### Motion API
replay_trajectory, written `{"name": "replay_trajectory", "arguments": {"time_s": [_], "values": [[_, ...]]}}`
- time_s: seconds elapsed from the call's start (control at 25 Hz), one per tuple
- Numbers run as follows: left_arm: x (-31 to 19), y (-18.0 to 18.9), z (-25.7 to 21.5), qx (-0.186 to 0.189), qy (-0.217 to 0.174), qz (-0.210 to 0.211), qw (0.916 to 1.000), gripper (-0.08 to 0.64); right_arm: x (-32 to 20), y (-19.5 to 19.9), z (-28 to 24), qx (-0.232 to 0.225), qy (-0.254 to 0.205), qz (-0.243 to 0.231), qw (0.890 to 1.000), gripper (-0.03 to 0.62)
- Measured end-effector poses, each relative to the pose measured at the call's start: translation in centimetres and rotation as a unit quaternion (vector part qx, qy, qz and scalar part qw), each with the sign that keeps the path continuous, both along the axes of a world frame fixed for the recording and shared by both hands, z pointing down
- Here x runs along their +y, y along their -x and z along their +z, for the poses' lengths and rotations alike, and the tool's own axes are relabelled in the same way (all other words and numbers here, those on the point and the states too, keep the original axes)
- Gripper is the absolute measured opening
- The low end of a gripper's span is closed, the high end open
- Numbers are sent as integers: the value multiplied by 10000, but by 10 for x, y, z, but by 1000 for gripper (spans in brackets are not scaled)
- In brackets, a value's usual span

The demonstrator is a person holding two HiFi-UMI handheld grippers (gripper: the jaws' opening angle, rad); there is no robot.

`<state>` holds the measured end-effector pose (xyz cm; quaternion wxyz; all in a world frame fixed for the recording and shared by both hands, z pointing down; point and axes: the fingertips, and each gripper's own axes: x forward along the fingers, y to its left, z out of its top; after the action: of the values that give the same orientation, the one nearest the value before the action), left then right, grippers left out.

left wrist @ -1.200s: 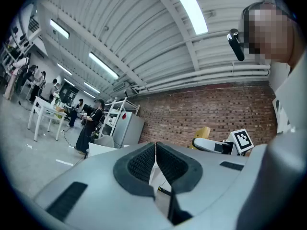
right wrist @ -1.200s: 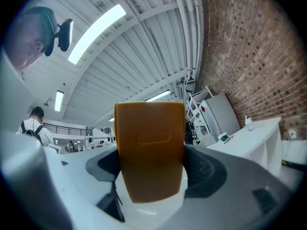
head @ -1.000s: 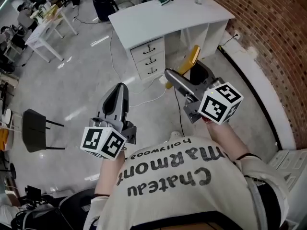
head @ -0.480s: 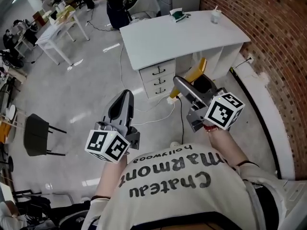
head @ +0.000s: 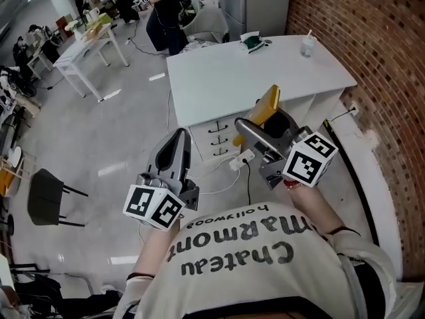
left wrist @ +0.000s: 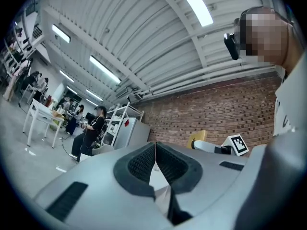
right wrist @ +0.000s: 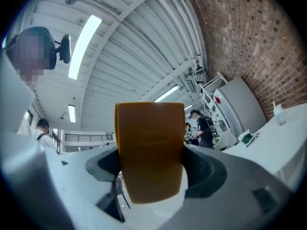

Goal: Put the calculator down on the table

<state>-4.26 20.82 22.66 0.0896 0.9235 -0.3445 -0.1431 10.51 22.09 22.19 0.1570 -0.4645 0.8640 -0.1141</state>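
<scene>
The left tool [head: 176,141] is held out over the floor, its jaws pressed together on nothing; in the left gripper view the dark pads [left wrist: 139,163] are seen to meet edge to edge. It is judged to be kept idle and out of the way, since only one carrier is needed. Further right, the right tool [head: 255,121] is clenched on the calculator [head: 267,105], an orange-yellow slab gripped by its lower part and standing up out of the jaws. It is carried in the air by the near edge of the white worktop [head: 219,78], not yet set down. A green thing [head: 252,42] and a cup [head: 307,45] are kept at the far edge.
</scene>
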Motion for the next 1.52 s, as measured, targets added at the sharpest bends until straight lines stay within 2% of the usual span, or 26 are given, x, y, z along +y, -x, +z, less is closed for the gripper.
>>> {"name": "replay_trajectory", "arguments": {"time_s": [0.32,0.6,0.76,0.92,1.08,1.2,1.52], "values": [[-19,-49,41,-300,536,454,9971,5,-33,-24,38,-191,463,-94,9987,394],[-64,-49,58,-303,694,487,9959,5,-72,-23,60,-188,655,-108,9976,393],[-107,-45,64,-262,672,475,9963,5,-110,-21,67,-134,749,-48,9971,394],[-161,-38,68,-171,848,468,9951,2,-159,-16,70,-140,804,27,9967,393],[-220,-26,54,-64,725,521,9960,2,-217,-7,61,-176,756,65,9970,393],[-258,-13,45,-152,573,436,9973,2,-256,3,51,-148,664,87,9976,393],[-335,11,30,-160,424,426,9981,2,-335,20,29,-98,413,137,9990,393]]}}
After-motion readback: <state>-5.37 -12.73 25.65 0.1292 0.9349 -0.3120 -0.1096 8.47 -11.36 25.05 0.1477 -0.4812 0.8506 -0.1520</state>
